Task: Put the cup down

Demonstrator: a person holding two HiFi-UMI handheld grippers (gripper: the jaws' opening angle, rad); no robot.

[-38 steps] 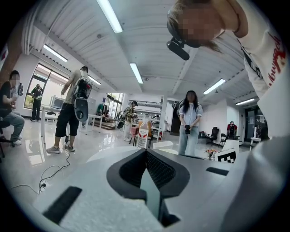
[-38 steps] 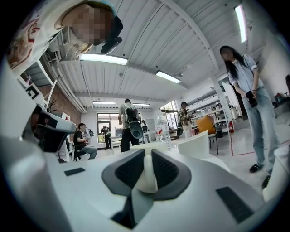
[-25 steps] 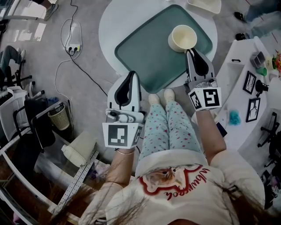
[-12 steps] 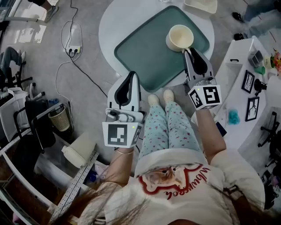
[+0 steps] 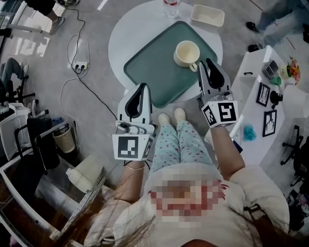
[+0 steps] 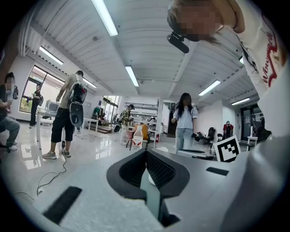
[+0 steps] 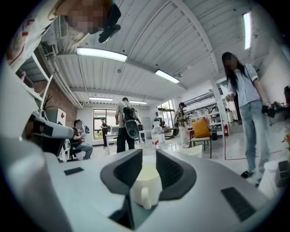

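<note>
A cream cup (image 5: 187, 53) stands upright on the right part of a green tray (image 5: 154, 62) on a round white table (image 5: 125, 29). Its handle points toward my right gripper (image 5: 204, 65), whose tips are at the handle. In the right gripper view the cup (image 7: 147, 179) fills the gap between the jaws of the right gripper (image 7: 149, 156), with the handle inside them; they look shut on it. My left gripper (image 5: 141, 90) hovers shut and empty over the tray's near edge. In the left gripper view the left gripper's (image 6: 146, 154) tips meet.
A water bottle (image 5: 171, 7) and a white rectangular dish (image 5: 207, 14) sit at the table's far side. A white side table (image 5: 256, 77) with small items is at the right. A power strip and cables (image 5: 79, 50) lie on the floor at left. People stand around the room.
The head view has shifted, so table and tray sit further left and look smaller. The right gripper and the cup have kept together on the tray's right part. The left gripper has barely moved.
</note>
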